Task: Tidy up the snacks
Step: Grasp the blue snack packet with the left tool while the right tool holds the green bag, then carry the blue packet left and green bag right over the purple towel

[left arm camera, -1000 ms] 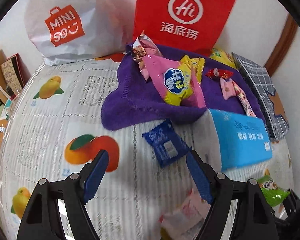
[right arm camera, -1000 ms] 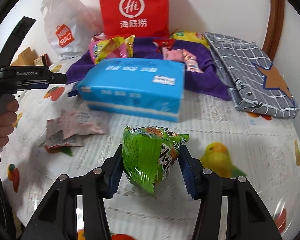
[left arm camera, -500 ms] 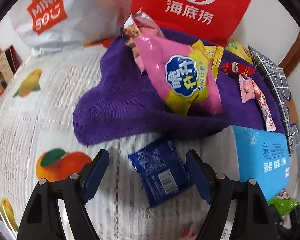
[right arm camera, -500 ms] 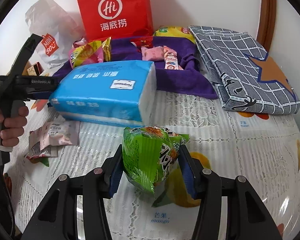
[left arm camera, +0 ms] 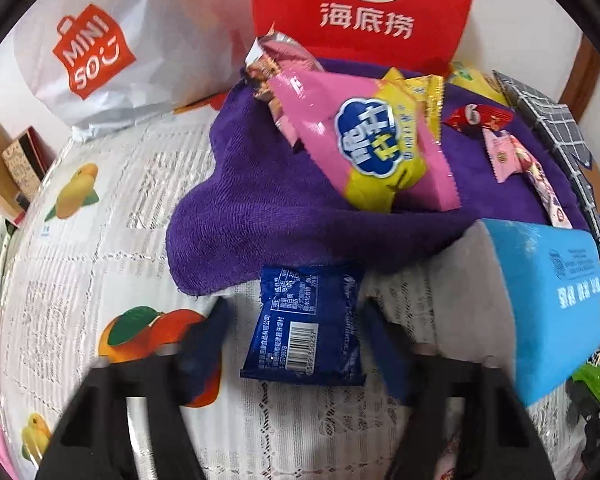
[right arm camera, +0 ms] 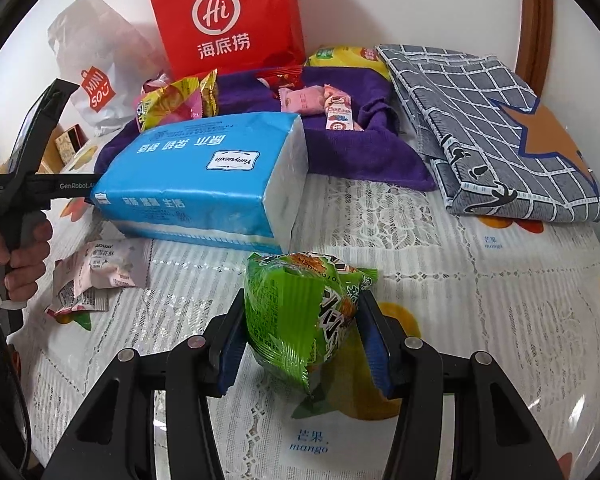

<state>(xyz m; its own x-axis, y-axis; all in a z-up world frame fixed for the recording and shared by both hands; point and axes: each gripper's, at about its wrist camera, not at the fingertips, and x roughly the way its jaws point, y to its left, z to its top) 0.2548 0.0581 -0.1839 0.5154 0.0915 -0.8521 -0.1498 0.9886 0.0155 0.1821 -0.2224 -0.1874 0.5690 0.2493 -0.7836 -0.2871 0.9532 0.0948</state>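
Note:
My left gripper (left arm camera: 296,340) is open, its blurred blue pads on either side of a flat blue snack packet (left arm camera: 306,326) lying on the tablecloth at the edge of a purple towel (left arm camera: 256,196). The towel holds a pink and yellow snack bag (left arm camera: 372,148), a red candy (left arm camera: 478,114) and pink packets (left arm camera: 504,154). My right gripper (right arm camera: 304,340) is shut on a green snack bag (right arm camera: 300,312) held just above the table. The towel (right arm camera: 340,152) lies beyond it.
A blue tissue pack (right arm camera: 208,180) lies between the grippers; it also shows in the left wrist view (left arm camera: 552,300). A red paper bag (left arm camera: 360,12) and a white MINISO bag (left arm camera: 100,52) stand at the back wall. A folded grey checked cloth (right arm camera: 492,120) lies right. Torn pink wrappers (right arm camera: 96,276) lie left.
My left gripper moved forward and down, so the blue packet now sits between its pads. My right gripper kept hold of the green bag and shifted slightly.

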